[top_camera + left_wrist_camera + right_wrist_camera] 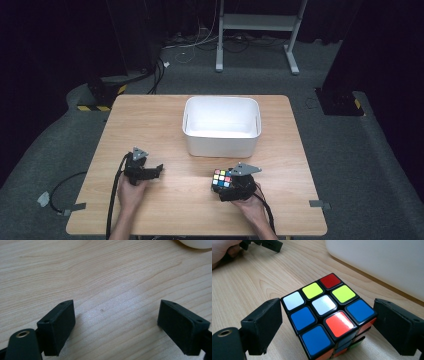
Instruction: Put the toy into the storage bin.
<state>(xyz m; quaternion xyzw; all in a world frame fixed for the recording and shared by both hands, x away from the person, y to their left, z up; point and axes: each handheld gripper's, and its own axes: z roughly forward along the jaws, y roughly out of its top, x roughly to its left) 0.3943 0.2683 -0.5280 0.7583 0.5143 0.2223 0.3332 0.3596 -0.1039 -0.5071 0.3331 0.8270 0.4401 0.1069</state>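
So from above you get the whole layout: a wooden table [165, 115] with a white tub [221, 126] sitting toward the far middle, and a person's hands coming in from the near edge, one gripper each. The left gripper [150, 172] is on the near left part of the table, well apart from everything else. The right gripper [226, 184] is on the near right, right at a puzzle cube [222, 178] that sits just in front of the tub.

The high view is too small to read the jaws though, that's where the gripper cameras help. The left gripper [116, 322] view shows its jaws spread wide with nothing but bare wood between them, plus a sliver of the tub [197, 243] in the top corner.

The right gripper [327, 327] view is the good one: the cube [328, 315] stands on the table between the jaws, which sit wide on either side of it. The right jaw looks very close to the cube's corner, can't tell if it actually touches. Top face shows blue, white, yellow, red and orange stickers. The tub's wall [382, 262] is right behind it, and the other hand [223, 250] with its gripper shows far off at the top left
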